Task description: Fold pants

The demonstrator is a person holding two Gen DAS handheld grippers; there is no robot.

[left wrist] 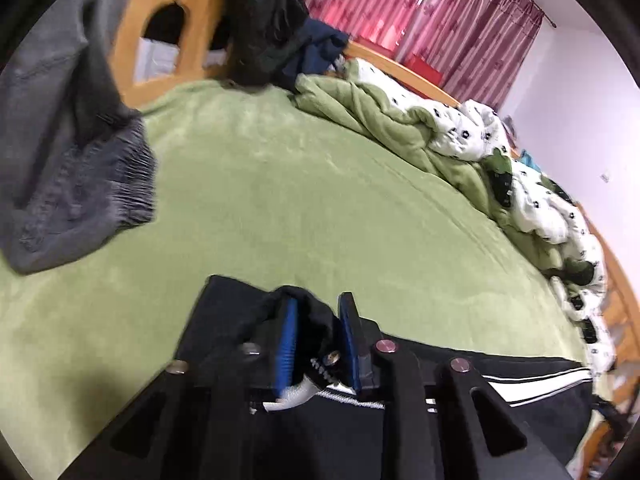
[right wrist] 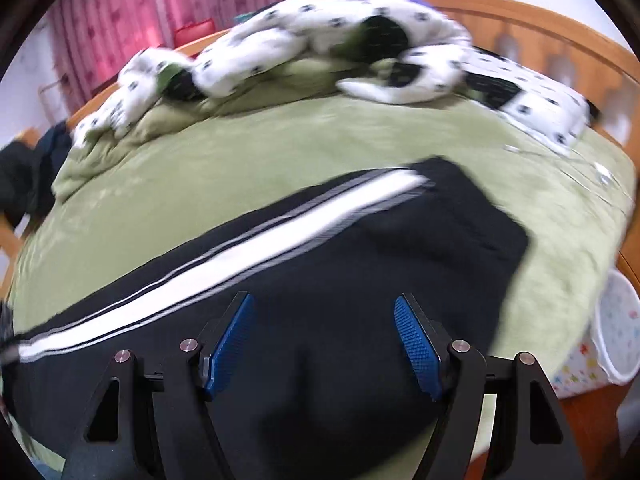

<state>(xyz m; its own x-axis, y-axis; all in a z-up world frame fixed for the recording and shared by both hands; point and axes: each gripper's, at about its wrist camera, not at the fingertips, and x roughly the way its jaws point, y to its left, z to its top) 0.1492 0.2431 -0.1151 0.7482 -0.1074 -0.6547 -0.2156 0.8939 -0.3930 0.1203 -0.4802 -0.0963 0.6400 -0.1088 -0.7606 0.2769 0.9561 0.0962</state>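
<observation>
Black pants (right wrist: 360,280) with white side stripes lie across the green bed; the leg ends point to the far right in the right wrist view. My left gripper (left wrist: 318,308) is shut on the pants' waistband (left wrist: 316,320), with a white drawstring between the blue pads. The pants also show in the left wrist view (left wrist: 500,408), running right. My right gripper (right wrist: 324,304) is open and empty, just above the black fabric at mid-leg.
A green blanket (left wrist: 280,200) covers the bed. A bunched green and white spotted quilt (right wrist: 304,40) lies along the far side. Grey pants (left wrist: 72,160) lie at the left. Dark clothes (left wrist: 272,24) sit by the wooden frame. A patterned white bin (right wrist: 616,336) stands off the right edge.
</observation>
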